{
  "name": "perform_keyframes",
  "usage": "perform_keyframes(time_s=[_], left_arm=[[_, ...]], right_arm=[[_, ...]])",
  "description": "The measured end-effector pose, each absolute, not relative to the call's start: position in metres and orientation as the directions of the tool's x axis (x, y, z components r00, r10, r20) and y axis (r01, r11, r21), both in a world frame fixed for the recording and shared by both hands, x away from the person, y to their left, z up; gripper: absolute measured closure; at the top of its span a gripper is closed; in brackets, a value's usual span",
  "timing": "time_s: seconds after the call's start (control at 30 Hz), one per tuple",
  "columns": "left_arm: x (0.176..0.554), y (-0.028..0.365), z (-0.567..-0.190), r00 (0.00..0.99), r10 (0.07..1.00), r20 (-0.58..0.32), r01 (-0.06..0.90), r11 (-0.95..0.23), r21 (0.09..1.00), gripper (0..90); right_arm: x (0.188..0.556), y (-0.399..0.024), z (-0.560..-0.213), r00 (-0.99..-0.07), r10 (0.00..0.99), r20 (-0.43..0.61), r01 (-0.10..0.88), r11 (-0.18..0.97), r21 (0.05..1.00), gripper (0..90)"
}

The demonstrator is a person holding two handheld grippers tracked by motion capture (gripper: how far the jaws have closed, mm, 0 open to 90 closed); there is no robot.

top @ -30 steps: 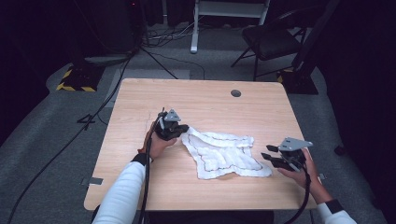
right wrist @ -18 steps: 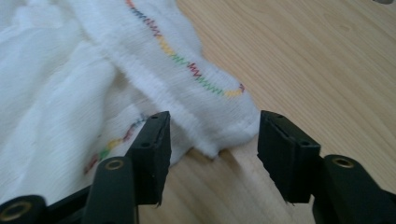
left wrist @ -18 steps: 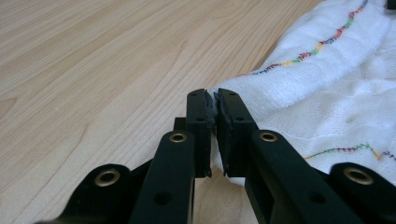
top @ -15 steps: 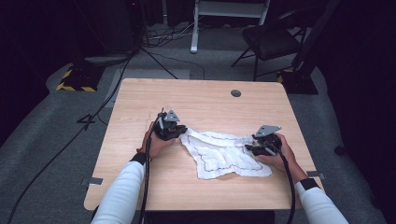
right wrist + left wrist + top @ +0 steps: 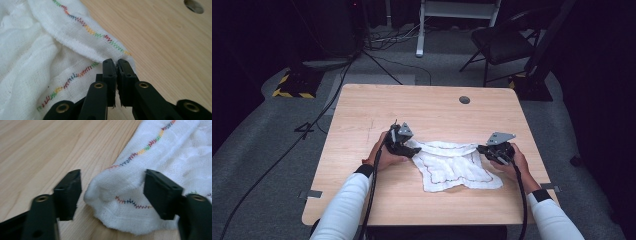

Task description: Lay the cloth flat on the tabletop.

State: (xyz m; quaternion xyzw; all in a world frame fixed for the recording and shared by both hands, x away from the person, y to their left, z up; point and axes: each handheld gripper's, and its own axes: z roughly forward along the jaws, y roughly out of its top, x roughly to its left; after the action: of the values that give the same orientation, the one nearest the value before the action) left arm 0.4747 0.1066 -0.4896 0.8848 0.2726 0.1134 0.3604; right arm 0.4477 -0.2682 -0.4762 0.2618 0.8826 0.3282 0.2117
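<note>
Left gripper view: cloth between parted tongs

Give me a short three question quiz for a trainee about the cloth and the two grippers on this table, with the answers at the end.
1. True or false: the left gripper has its jaws closed tight on the white cloth.
2. Which gripper pinches an edge of the cloth: A, the left; B, the right; C, both?
3. What runs along the hem of the cloth?

Key
1. False: its jaws have just been opening and stand apart, with a cloth corner lying between them, unpressed.
2. B: its jaws have just been closing and are shut on the stitched edge.
3. A line of many-coloured zigzag stitching.
</note>
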Motion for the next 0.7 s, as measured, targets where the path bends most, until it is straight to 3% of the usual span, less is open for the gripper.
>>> perform_keyframes(time_s=[0.03,0.17,0.27,0.43,0.7], left_arm=[[0.477,0.104,-0.492,0.821,0.571,0.016,0.407,-0.605,0.684,40.4],[0.478,0.103,-0.491,0.831,0.556,0.024,0.388,-0.610,0.691,66.2],[0.477,0.109,-0.482,0.835,0.550,0.026,0.366,-0.589,0.721,78.1],[0.471,0.123,-0.460,0.831,0.555,0.032,0.327,-0.535,0.779,82.7],[0.462,0.131,-0.431,0.828,0.559,0.042,0.279,-0.475,0.834,82.7]], right_arm=[[0.448,-0.269,-0.473,-0.770,0.608,-0.190,0.329,0.635,0.699,86.2],[0.448,-0.273,-0.459,-0.755,0.631,-0.180,0.309,0.584,0.750,87.2],[0.446,-0.273,-0.452,-0.751,0.636,-0.177,0.298,0.565,0.769,87.5],[0.443,-0.275,-0.439,-0.735,0.653,-0.185,0.275,0.536,0.798,87.8],[0.437,-0.277,-0.418,-0.713,0.670,-0.209,0.230,0.505,0.832,88.0]])
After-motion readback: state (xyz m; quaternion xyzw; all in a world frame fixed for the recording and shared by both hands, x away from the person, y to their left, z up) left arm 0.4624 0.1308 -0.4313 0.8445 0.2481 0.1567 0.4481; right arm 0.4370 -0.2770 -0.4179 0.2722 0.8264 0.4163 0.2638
